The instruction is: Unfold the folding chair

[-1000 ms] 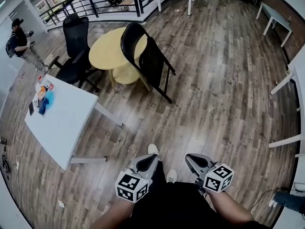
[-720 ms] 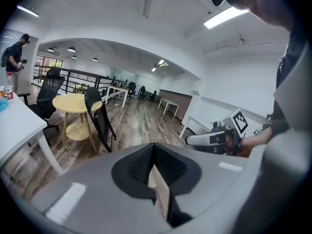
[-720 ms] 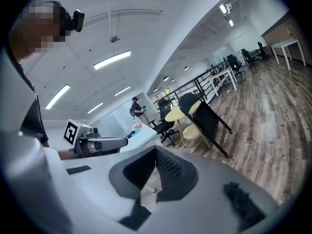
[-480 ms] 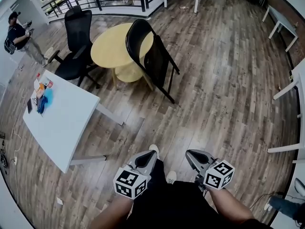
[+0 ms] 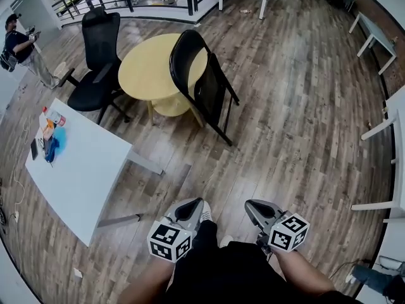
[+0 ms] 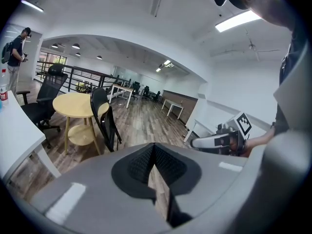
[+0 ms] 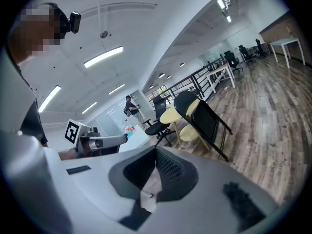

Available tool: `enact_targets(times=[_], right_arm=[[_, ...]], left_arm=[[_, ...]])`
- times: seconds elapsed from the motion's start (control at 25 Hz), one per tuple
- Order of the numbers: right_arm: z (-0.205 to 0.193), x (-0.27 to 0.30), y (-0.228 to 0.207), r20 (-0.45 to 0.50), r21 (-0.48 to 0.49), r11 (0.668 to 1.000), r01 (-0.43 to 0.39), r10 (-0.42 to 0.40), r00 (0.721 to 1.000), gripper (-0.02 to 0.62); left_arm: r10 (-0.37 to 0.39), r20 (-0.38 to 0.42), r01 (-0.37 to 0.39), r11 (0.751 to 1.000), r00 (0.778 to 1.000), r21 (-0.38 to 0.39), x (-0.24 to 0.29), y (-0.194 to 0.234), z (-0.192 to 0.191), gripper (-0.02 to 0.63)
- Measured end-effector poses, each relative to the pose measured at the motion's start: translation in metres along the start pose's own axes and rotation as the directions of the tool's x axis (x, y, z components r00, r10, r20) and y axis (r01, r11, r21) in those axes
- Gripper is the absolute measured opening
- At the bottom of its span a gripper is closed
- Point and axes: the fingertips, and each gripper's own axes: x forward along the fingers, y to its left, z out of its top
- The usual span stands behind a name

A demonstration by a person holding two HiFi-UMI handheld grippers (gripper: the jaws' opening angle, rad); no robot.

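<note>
1. Nothing's done yet: the black metal folding chair (image 5: 204, 87) stands folded against the round yellow worktop (image 5: 145, 65), well ahead of you.
2. Your left tongs (image 5: 197, 202) and right tongs (image 5: 250, 205) are both closed on nothing.
3. You've yet to reach it, grab it and open it.

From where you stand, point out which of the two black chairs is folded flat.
The folding chair at the round yellow table: seat flat against the back, thin tube legs. The office chair left of it has armrests and a level seat.

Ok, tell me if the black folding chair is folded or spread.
Folded: the folding chair stands flat, seat against back, beside the round table.
</note>
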Motion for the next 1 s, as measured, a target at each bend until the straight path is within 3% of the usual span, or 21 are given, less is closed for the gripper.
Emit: enact_targets(times=[0.2,0.44,0.68,1.0], right_arm=[[0.039,0.037,-0.004,0.014,-0.037,0.999,0.015,-0.014,1.000,0.005],[0.080,0.078,-0.007,0.044,-0.090,0.994,0.057,-0.053,0.998,0.005],[0.102,0.111,-0.008,0.050,-0.109,0.990,0.085,-0.080,0.996,0.005],[0.110,0.128,-0.010,0.031,-0.098,0.989,0.112,-0.109,0.994,0.005]], left_arm=[[0.001,0.039,-0.001,1.000,0.999,-0.007,0.009,0.041,0.034,0.008],[-0.013,0.069,0.009,0.999,0.998,0.046,0.020,0.088,0.070,0.008],[-0.018,0.104,0.015,0.999,0.994,0.033,0.026,0.133,0.089,0.008],[-0.030,0.116,0.028,0.999,0.993,0.015,0.029,0.154,0.096,0.008]])
